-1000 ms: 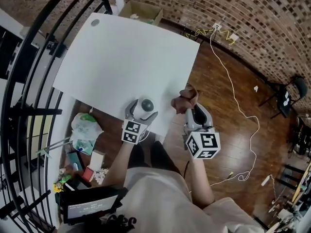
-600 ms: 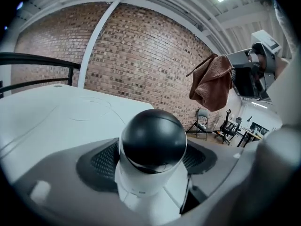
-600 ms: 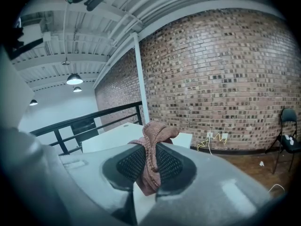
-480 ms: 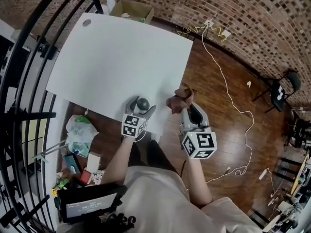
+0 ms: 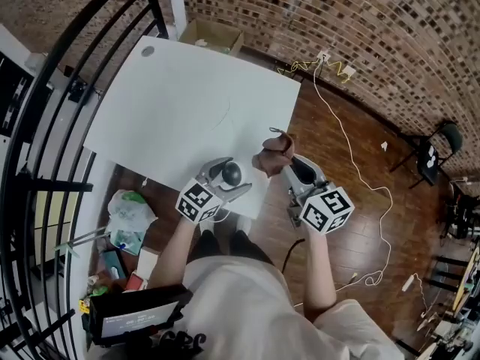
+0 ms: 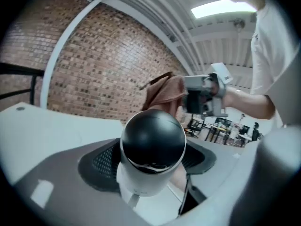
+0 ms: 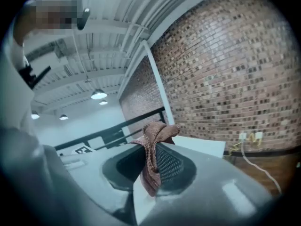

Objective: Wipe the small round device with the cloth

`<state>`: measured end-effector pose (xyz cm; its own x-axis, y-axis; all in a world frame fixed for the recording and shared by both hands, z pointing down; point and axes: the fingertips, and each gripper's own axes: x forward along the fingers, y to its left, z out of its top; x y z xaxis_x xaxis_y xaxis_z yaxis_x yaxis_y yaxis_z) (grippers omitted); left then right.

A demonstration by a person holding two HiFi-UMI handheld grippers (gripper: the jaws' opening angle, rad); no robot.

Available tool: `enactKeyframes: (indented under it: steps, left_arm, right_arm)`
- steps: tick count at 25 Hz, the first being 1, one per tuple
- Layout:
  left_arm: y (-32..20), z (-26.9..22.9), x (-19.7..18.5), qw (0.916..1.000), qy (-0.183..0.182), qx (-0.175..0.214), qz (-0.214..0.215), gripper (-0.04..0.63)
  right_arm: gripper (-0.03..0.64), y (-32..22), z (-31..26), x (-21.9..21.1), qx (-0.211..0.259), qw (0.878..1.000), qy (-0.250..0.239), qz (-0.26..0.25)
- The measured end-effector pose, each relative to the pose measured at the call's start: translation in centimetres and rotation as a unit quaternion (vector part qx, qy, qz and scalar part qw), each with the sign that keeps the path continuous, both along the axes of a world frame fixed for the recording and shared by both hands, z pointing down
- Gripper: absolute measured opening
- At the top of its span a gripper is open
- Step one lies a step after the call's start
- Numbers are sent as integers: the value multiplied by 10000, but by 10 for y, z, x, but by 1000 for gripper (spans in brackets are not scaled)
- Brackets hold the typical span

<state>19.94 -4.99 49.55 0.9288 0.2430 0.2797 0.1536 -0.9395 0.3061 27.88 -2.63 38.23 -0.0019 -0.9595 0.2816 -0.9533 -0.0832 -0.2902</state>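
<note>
White table (image 5: 172, 103) and a brick wall are being shown as the setting, with both grippers held at the table's near edge. The small round device (image 5: 232, 172) is being clamped clear of the surface in the left gripper (image 5: 227, 179), whose jaws have just been closing on its white body. The brown cloth (image 5: 273, 154) is being pinched in a bunch by the narrowly closed right gripper (image 5: 287, 168), near the device but apart from it. For a good wipe, the cloth's loose fold is probably best brought onto the dome and drawn round it while the left grip is being held firm. The device's long axis is being presented roughly upright, dark dome uppermost, white base downward.
</note>
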Motion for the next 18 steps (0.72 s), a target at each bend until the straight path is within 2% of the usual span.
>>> enactKeyframes:
  steps: [2,4,6,8,10,14,16,18]
  left_arm:
    - [16,-41,-11,9964,389,228,718,405]
    - [28,-80,-20,9881,710,441,1290,405]
    - [35,-111,-27,9794,1000,601,1651,405]
    - [38,-133,-31,9728,1225,752,1818,405]
    - [39,-144,-34,9708,1301,814,1846,405]
    - [29,-145,-33,9799,1200,655,1450,405]
    - [22,-144,-33,9837,1198,558,1219,405]
    - [19,-146,-33,9860,1232,419,1045,405]
  right_arm:
    - [46,-16,-24,-10,313,9968,-327,-651]
    - [46,-33,-48,-25,552,9875,-530,-1379]
    - [46,-47,-65,-45,599,9736,-669,-2100]
    - [46,-58,-73,-67,489,9589,-750,-2691]
    - [46,-64,-77,-81,367,9477,-829,-3061]
    - [41,-60,-78,-101,92,9278,-1012,-3589]
    - [40,-56,-78,-109,27,9233,-1076,-3687]
    - [40,-51,-81,-108,74,9238,-1170,-3644]
